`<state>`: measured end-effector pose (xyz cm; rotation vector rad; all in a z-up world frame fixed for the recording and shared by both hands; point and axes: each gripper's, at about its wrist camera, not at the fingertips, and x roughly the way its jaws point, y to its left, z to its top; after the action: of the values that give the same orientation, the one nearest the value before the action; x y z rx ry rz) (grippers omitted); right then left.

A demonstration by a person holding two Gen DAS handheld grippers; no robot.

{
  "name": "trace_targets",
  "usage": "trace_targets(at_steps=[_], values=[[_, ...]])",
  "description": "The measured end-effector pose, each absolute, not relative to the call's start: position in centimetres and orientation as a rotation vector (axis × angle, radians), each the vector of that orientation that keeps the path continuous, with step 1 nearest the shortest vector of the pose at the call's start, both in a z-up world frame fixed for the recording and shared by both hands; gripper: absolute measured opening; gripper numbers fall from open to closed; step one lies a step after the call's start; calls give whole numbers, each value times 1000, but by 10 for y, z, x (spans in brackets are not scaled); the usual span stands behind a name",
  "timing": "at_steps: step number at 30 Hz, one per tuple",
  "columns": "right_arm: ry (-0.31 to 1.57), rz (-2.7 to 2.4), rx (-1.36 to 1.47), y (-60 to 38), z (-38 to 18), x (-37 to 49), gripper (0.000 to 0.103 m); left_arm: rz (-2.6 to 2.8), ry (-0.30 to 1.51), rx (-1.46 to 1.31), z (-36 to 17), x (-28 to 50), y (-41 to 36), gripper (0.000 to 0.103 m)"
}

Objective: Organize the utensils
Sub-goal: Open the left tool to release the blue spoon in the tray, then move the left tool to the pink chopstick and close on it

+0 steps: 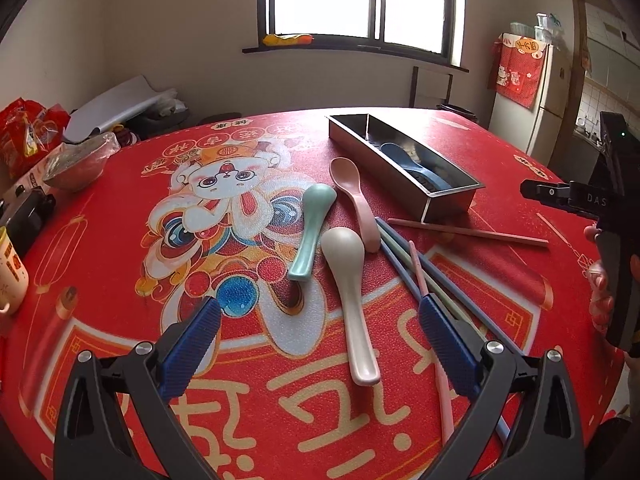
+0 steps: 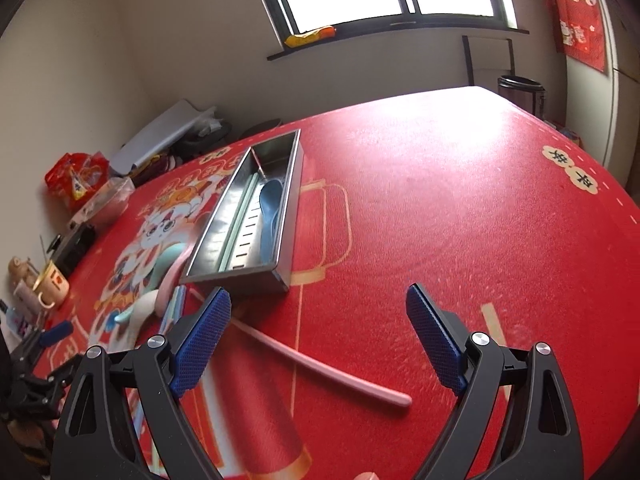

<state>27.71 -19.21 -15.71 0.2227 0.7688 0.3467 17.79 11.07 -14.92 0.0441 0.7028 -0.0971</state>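
Four spoons counted: three loose on the bench at frame centre in the left wrist view, namely a green spoon (image 1: pixel 312 236), a pink spoon (image 1: pixel 356 200) and a cream spoon (image 1: pixel 352 300), plus one blue spoon (image 1: pixel 412 166) lying inside the tray (image 1: pixel 448 200). The spoons are smooth, matte, deep-bowled with short curved handles; the cream bowl sits just beside the green and pink handles. One tray, a long rectangular steel box with a slotted floor, set at upper centre-right; the right wrist view also shows a pale green stick along its inner left wall. A bundle of chopsticks (image 1: pixel 440 288), blue, green and pink, fans out right of the cream spoon toward the lower right; exact number cannot be told. One pink chopstick (image 2: pixel 320 364) lies apart, below the tray's near end. The bench carries a pebbled red cloth (image 1: pixel 120 240) with a cartoon print. Left tongs (image 1: pixel 320 336) stand apart, empty, straddling the cream handle from above; ribbed blue pads. Right tongs (image 2: pixel 318 328) stand apart, empty, over the lone chopstick. The cloth right of the tray is bare to the far edge; clutter, including a mug (image 1: pixel 10 272) and bowl (image 1: pixel 74 166), lines the left edge.
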Motion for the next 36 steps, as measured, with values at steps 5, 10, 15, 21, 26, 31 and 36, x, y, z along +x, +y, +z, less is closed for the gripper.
trace_targets(at_steps=[5,10,15,21,26,31,36], values=[[778,361,187,-180,-159,263,86,-115,697,25,-151,176,112,97],[794,346,173,-175,-163,258,86,-128,689,14,-149,169,109,97],[795,343,137,-170,-163,249,86,-195,723,53,-152,158,90,71],[779,354,117,-165,-164,242,86,-288,799,65,-165,155,65,44],[775,373,124,-165,-165,241,86,-294,847,54,-173,162,58,34],[778,395,162,-169,-167,242,86,-285,889,37,-179,164,60,21],[782,414,168,-168,-169,243,86,-282,893,66,-182,163,54,21]])
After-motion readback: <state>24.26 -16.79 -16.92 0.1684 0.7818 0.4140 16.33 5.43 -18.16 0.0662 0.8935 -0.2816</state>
